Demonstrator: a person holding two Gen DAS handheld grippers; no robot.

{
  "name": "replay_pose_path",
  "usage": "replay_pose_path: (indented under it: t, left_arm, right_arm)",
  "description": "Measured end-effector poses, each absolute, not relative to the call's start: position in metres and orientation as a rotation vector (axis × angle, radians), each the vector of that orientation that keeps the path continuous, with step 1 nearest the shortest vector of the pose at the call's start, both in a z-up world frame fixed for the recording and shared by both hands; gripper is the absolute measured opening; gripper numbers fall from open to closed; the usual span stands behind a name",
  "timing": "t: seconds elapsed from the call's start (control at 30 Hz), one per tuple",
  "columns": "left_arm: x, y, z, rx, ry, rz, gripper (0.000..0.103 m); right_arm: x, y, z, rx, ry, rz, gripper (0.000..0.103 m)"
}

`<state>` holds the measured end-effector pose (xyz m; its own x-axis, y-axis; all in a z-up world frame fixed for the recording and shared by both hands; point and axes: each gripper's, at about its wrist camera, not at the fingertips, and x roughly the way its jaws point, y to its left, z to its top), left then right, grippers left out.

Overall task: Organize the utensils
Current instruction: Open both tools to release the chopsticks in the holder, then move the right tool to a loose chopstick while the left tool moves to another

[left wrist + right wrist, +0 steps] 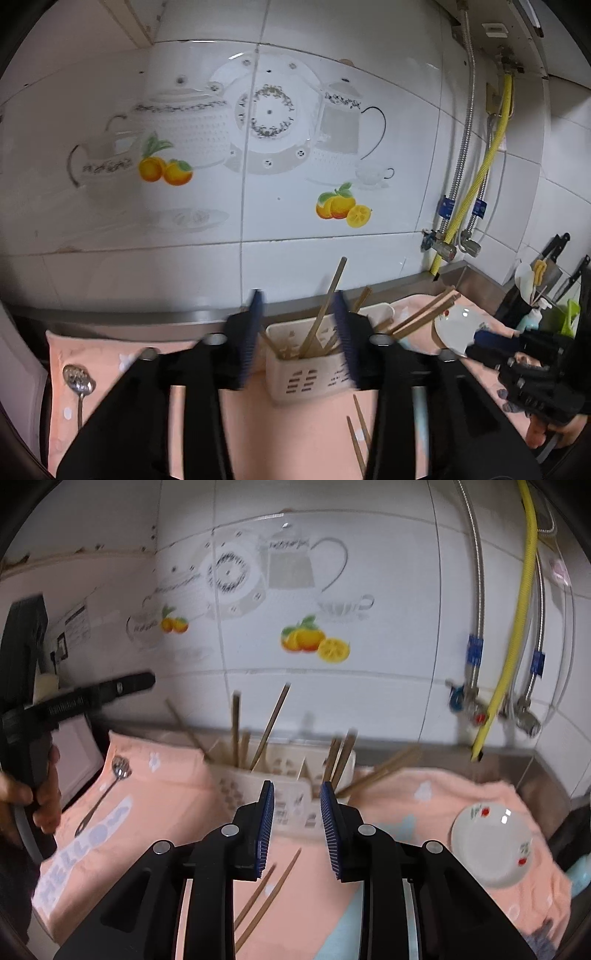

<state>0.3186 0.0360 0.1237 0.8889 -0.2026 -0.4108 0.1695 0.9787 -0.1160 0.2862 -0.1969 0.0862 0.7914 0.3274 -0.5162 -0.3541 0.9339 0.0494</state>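
Observation:
A cream slotted utensil holder (308, 373) stands on the pink towel (288, 435) with several wooden chopsticks (323, 314) in it. My left gripper (301, 339) is open and empty, its blue pads either side of the holder. Two loose chopsticks (357, 439) lie on the towel in front. A metal spoon (78, 384) lies at the left. In the right wrist view my right gripper (297, 827) is open and empty, in front of the holder (280, 794). The loose chopsticks (267, 897) lie below it, and the spoon (110, 786) is to the left.
A white dish (491, 845) sits on the towel's (166, 805) right side, also in the left wrist view (458, 326). Knives and bottles (543, 291) stand at far right. A tiled wall (258, 221) with pipes (517, 627) is behind the steel counter edge.

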Motion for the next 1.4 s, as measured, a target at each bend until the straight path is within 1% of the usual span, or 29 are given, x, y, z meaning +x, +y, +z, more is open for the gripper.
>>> replay_pose_path:
  t: [0.03, 0.07, 0.1, 0.13, 0.23, 0.33, 0.5, 0.63, 1.0, 1.33, 1.4]
  left_arm:
    - [0.314, 0.037, 0.122, -0.078, 0.433, -0.192, 0.055]
    - [0.311, 0.038, 0.121, -0.077, 0.432, -0.192, 0.056]
    - [0.305, 0.039, 0.119, -0.075, 0.434, -0.19, 0.061]
    - [0.302, 0.04, 0.117, -0.074, 0.435, -0.188, 0.068]
    - [0.288, 0.042, 0.109, -0.065, 0.428, -0.174, 0.082]
    - [0.274, 0.044, 0.1, -0.057, 0.432, -0.161, 0.09]
    - [0.255, 0.048, 0.085, -0.051, 0.442, -0.141, 0.096]
    - [0.239, 0.053, 0.073, -0.058, 0.452, -0.122, 0.098]
    - [0.201, 0.064, 0.038, -0.046, 0.471, -0.042, 0.098]
    - [0.179, 0.078, 0.016, -0.067, 0.492, -0.003, 0.098]
    - [0.176, 0.082, 0.014, -0.075, 0.493, 0.004, 0.098]
  right_arm:
    - [0.28, -0.195, 0.08, -0.059, 0.553, 0.366, 0.028]
    - [0.275, -0.193, 0.073, -0.064, 0.561, 0.367, 0.03]
    - [0.269, -0.191, 0.066, -0.067, 0.571, 0.371, 0.031]
    - [0.265, -0.19, 0.06, -0.068, 0.58, 0.374, 0.031]
    - [0.254, -0.187, 0.043, -0.068, 0.603, 0.372, 0.034]
    - [0.243, -0.185, 0.024, -0.06, 0.635, 0.372, 0.036]
    - [0.228, -0.178, -0.004, -0.058, 0.682, 0.365, 0.039]
    - [0.219, -0.173, -0.022, -0.028, 0.723, 0.377, 0.039]
    - [0.206, -0.159, -0.064, 0.028, 0.817, 0.367, 0.038]
    - [0.213, -0.145, -0.083, 0.067, 0.868, 0.347, 0.021]
    - [0.215, -0.144, -0.087, 0.079, 0.88, 0.337, 0.019]
